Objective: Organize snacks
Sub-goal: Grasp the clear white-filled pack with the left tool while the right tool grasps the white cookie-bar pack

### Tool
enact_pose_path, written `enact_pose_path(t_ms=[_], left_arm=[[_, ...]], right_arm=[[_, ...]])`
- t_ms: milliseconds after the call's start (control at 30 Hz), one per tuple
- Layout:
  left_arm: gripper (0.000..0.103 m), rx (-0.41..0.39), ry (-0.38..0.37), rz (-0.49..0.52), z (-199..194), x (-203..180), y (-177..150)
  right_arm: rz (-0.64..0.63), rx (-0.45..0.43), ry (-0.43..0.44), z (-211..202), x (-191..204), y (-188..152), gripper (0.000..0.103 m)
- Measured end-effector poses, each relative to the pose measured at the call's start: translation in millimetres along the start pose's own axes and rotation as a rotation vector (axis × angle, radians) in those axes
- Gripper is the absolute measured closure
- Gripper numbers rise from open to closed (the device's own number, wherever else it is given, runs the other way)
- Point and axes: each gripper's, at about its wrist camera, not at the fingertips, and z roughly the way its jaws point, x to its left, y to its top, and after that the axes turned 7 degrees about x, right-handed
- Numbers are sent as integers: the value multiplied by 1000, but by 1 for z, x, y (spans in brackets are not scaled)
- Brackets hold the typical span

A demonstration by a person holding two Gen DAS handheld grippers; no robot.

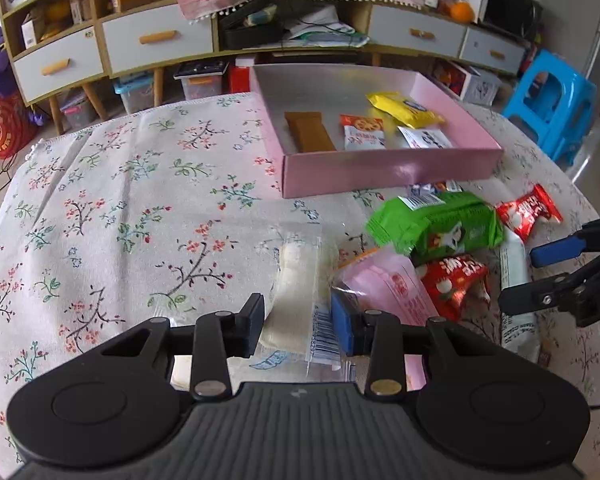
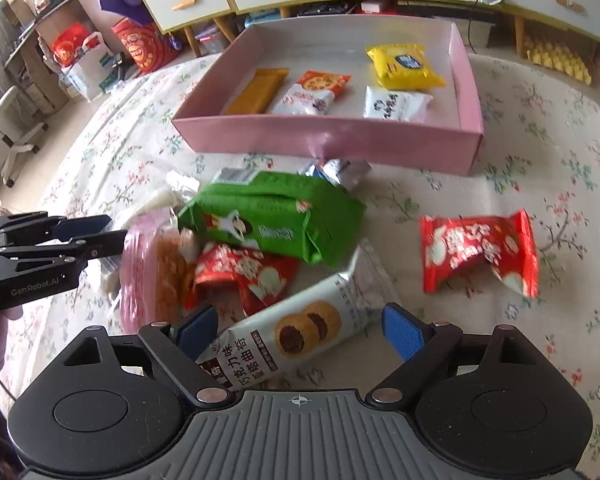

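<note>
Straddling the clear-wrapped white snack (image 1: 300,280), its length along your narrowed left gripper (image 1: 298,320), pads seemingly touching; right gripper (image 2: 300,332) gapes wide over the cookie packet (image 2: 288,340)

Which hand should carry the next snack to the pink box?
Left, probably. The left gripper already has its pads against the clear packet; the right gripper is open around the cookie pack. The pink box has room.

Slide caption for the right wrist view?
Open right gripper straddles a cookie pack on the table; pink box holds four snacks.
</note>
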Motion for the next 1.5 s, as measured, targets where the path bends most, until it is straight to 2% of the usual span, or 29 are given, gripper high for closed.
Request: enact_pose_path(t_ms=[400,467,600,933,1167,1500], left_arm=[[64,109,27,101,5,-19,-7],[61,114,44,96,9,-21,-8],[60,112,47,68,13,-20,-8],[63,77,72,-1,16,-17,-3],[69,65,80,-34,16,-12,-1],[71,53,80,-91,13,-6,1]], right_arm=[[21,19,-30,-22,-32,-22,13],[42,24,-29,-23,-37,-23,13],[110,57,19,-19,-45,-23,16],[156,87,119,-12,-41,-22,53],[217,102,169,-9,-45,-22,61],[223,88,176,-14,-46,-19,69]])
